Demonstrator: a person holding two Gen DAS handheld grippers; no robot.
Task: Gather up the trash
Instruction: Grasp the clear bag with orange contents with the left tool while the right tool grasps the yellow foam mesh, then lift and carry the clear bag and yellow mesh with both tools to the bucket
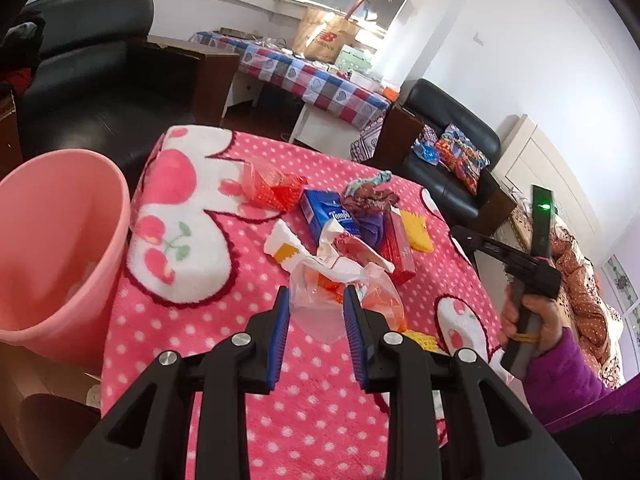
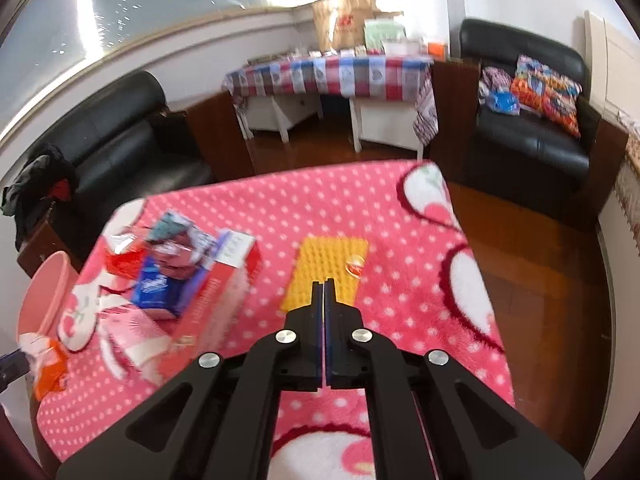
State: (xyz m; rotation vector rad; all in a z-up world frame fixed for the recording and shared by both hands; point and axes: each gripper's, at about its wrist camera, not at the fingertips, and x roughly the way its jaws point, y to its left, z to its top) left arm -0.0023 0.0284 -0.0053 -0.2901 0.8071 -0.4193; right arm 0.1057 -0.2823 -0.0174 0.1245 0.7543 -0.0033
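A pile of trash lies on the pink dotted blanket [image 1: 248, 380]: a blue tissue pack [image 1: 326, 216], a red box [image 1: 398, 246], a white wrapper [image 1: 344, 252], a red mesh bag [image 1: 276, 188] and a crumpled wrapper [image 1: 370, 196]. My left gripper [image 1: 316, 300] is open, its fingers on either side of a clear plastic bag with orange contents [image 1: 336, 300]. The pink bin [image 1: 56, 248] stands at the left. My right gripper [image 2: 324, 286] is shut and empty above a yellow pad [image 2: 328, 270]; the pile [image 2: 180, 276] lies to its left.
Black armchairs [image 2: 532, 120] stand around the table, and a checked-cloth table [image 2: 328, 74] with bags stands at the back. Wooden floor [image 2: 532, 264] runs along the blanket's right edge. A small round wrapper [image 2: 355, 265] lies on the yellow pad.
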